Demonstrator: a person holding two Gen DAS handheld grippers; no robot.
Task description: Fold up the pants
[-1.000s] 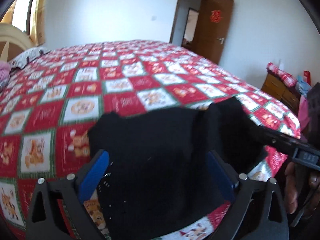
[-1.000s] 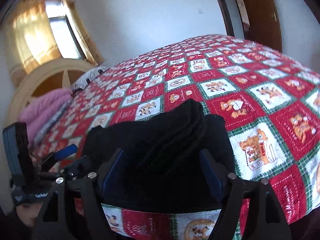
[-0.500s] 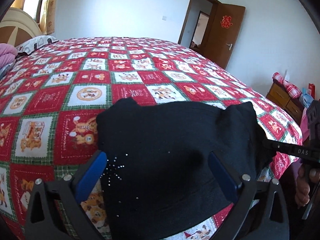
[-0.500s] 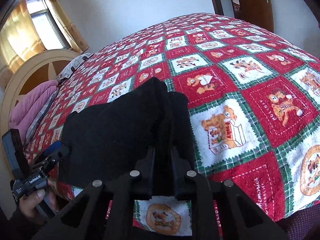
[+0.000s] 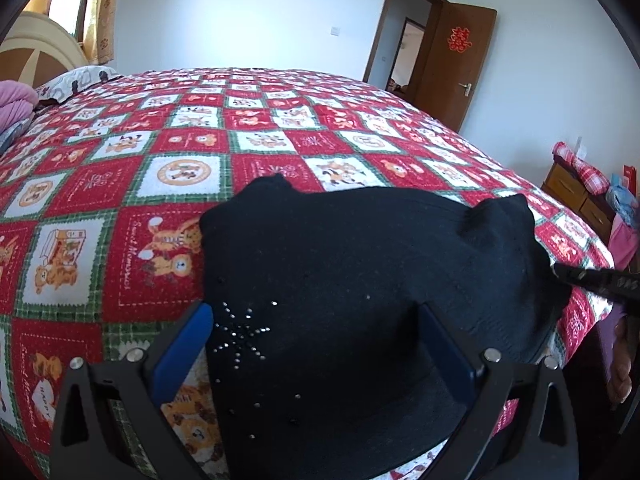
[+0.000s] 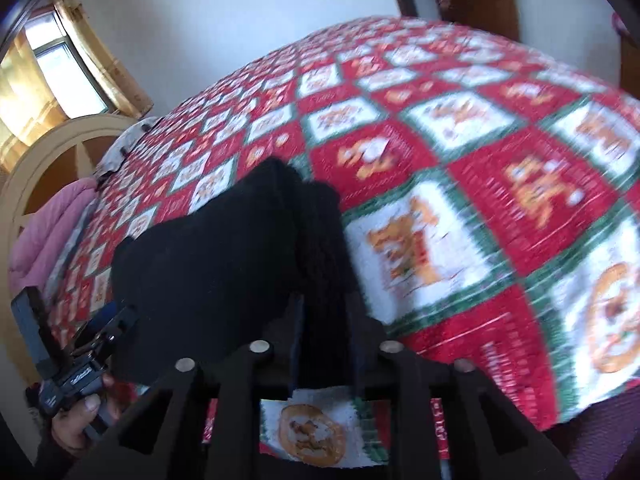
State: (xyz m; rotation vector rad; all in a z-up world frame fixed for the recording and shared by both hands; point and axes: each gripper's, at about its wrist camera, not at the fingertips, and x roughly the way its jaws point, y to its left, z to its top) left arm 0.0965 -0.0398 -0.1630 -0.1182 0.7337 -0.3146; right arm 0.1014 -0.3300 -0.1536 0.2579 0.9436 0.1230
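Note:
Black pants (image 5: pixel 360 260) lie folded near the front edge of the bed, on a red, white and green quilt (image 5: pixel 180 168); a rhinestone star shows on the cloth. My left gripper (image 5: pixel 316 336) stands open just above the pants' near part, its blue pads wide apart. In the right wrist view, my right gripper (image 6: pixel 326 312) holds a thick ridge of the pants (image 6: pixel 208 264) at their right edge. The cloth fills the narrow gap and its jaws are opening. The right gripper's tip (image 5: pixel 592 280) also shows at the pants' right side.
The quilt (image 6: pixel 480 160) drops off at the bed's near edge. A pink blanket (image 5: pixel 12 104) and a pillow (image 5: pixel 76 80) lie by the headboard at far left. A brown door (image 5: pixel 456 64) stands open at the back right, with a wooden dresser (image 5: pixel 576 196) beside the bed.
My right gripper went from wide open to shut on the fold at the pants' right edge, then widened slightly. The raised right side of the pants now lies flatter. The left gripper stayed open.

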